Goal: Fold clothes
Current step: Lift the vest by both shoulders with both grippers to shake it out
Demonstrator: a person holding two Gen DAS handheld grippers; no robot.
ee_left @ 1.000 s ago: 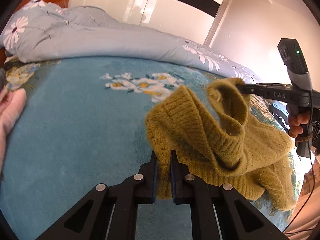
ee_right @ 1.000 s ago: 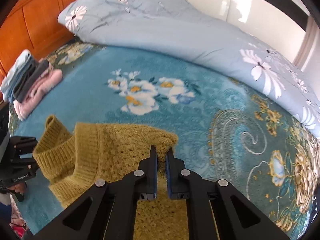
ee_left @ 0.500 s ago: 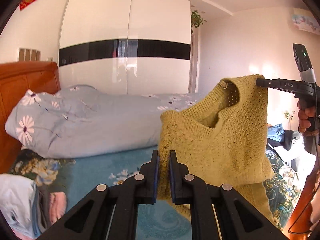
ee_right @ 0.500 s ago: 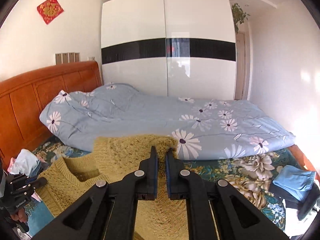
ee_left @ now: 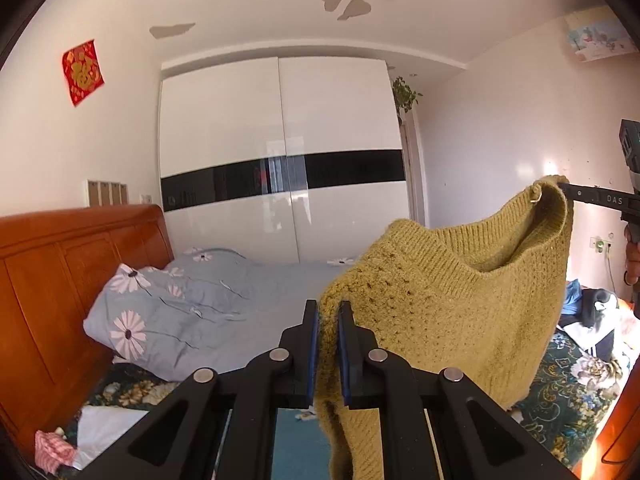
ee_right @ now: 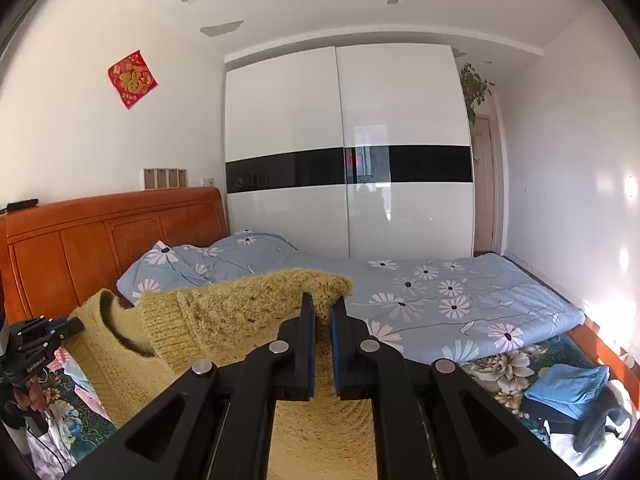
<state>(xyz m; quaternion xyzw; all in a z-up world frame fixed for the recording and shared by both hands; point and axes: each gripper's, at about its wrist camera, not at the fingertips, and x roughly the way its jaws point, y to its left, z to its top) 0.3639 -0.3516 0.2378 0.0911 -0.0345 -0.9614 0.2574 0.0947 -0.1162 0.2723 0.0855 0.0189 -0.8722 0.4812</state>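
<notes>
At the left edge of both views stands the orange wooden headboard (ee_right: 100, 240), with a red paper charm (ee_right: 132, 79) on the wall above it. Below the headboard, in the left wrist view, a small heap of pink and white cloth (ee_left: 60, 440) lies at the near left corner of the bed (ee_left: 572, 384). A grey-blue quilt (ee_right: 440, 300) printed with daisies stretches along the far side of the bed, in front of a white wardrobe (ee_right: 344, 152) with a black band.

The left gripper (ee_left: 328, 312) is clamped on one shoulder of a mustard knitted sweater (ee_left: 448, 312); yellow wool fills the narrow gap between its blue-lined fingers. The sweater hangs in the air above the bed, stretched between the two grippers, with its ribbed neckline sagging between them and its body hanging down below the left gripper's fingers.

The right gripper (ee_right: 323, 312) pinches the other shoulder, the knit bunched over and between its fingertips. In the left wrist view its black finger reaches the sweater's high corner by the right edge.

A folded blue garment (ee_right: 568, 388) lies near the right end of the bed on its dark floral cover, beside black and white clothes (ee_left: 596, 320).
</notes>
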